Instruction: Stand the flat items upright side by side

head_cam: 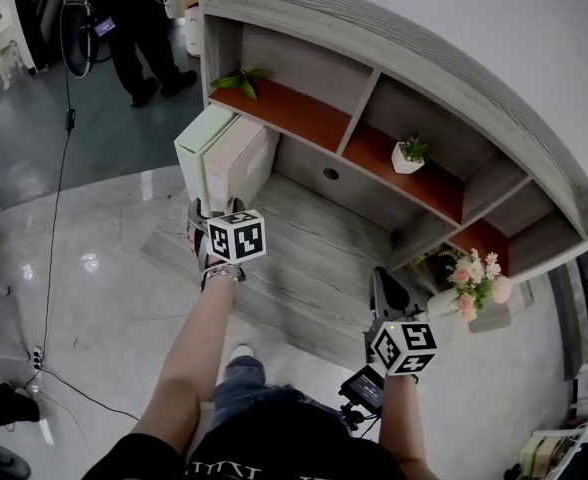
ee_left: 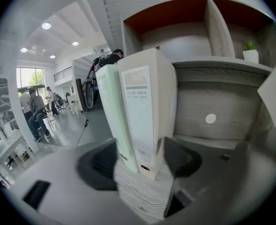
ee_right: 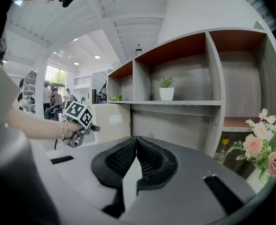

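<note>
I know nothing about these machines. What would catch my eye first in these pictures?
A pale green box and a white box stand upright side by side at the left end of the desk, under the grey shelf unit. The left claw is closing around their bases, with both boxes between its jaws. The right claw is shut and empty, near the pink flowers on the right.

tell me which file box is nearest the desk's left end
The pale green file box; the cream file box stands on its right, further in.
</note>
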The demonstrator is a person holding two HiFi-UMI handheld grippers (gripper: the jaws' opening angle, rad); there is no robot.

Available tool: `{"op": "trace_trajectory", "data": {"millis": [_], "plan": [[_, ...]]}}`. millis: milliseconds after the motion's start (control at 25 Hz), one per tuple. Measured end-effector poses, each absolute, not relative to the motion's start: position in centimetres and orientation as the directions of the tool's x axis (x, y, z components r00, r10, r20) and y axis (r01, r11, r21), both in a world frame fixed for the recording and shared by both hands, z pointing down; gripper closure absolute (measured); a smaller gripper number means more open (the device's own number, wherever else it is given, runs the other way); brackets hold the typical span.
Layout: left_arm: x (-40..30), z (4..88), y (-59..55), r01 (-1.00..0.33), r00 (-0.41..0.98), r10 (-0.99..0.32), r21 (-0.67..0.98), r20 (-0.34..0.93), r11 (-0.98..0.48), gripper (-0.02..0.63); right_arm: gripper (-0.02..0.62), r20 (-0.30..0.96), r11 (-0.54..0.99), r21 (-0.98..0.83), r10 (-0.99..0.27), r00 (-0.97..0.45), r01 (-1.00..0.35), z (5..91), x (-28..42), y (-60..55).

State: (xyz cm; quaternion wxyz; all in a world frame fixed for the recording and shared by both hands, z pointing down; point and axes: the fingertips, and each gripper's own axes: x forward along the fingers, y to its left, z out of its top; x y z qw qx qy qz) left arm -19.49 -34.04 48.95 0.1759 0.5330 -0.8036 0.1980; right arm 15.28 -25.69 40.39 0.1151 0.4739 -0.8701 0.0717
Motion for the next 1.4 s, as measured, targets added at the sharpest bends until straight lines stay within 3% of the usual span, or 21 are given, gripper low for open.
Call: {"op": "trace_trajectory", "data": {"millis": [40,80,280,560,720,800,880,1400], "plan": [[-19.2,49.0,-33.8,-0.933,-0.355,-0.789,-0.130,0.501,0.337,0.351,0.580,0.267,0.539,-0.020,-0.809,-0.524,-0.842,40.4,15.2,-25.5],[-19.0,49.1,-33.6,-0.939,-0.339,-0.794,-0.127,0.505,0.320,0.430,0.580,0.265,0.538,-0.024,-0.809,-0.524,-0.842,40.4,15.1,-25.4],[-18.2,49.3,-34.5,-0.956,-0.285,-0.815,-0.088,0.505,0.280,0.548,0.580,0.251,0.527,-0.034,-0.818,-0.517,-0.849,40.2,14.3,-25.4],[-17.6,49.5,-35.1,-0.965,-0.256,-0.831,-0.076,0.494,0.251,0.549,0.580,0.234,0.491,-0.034,-0.843,-0.485,-0.870,40.2,12.5,-26.1],[-17.4,49.2,-34.9,-0.986,-0.147,-0.851,-0.012,0.503,0.164,0.548,0.580,0.206,0.491,-0.018,-0.851,-0.483,-0.871,39.0,11.1,-26.9],[-17.2,48.5,-34.6,-0.994,-0.096,-0.865,0.001,0.492,0.111,0.466,0.580,0.194,0.496,-0.003,-0.851,-0.488,-0.868,38.3,10.5,-27.2],[-17.2,47.3,-34.2,-0.998,-0.056,-0.879,-0.001,0.473,0.063,0.442,0.580,0.184,0.505,0.014,-0.850,-0.494,-0.863,37.7,9.9,-27.5],[-17.9,37.9,-29.1,-0.979,0.183,-0.964,0.127,0.191,-0.161,0.443,0.580,0.088,0.597,0.100,-0.802,-0.591,-0.796,32.7,8.2,-27.4]]}}
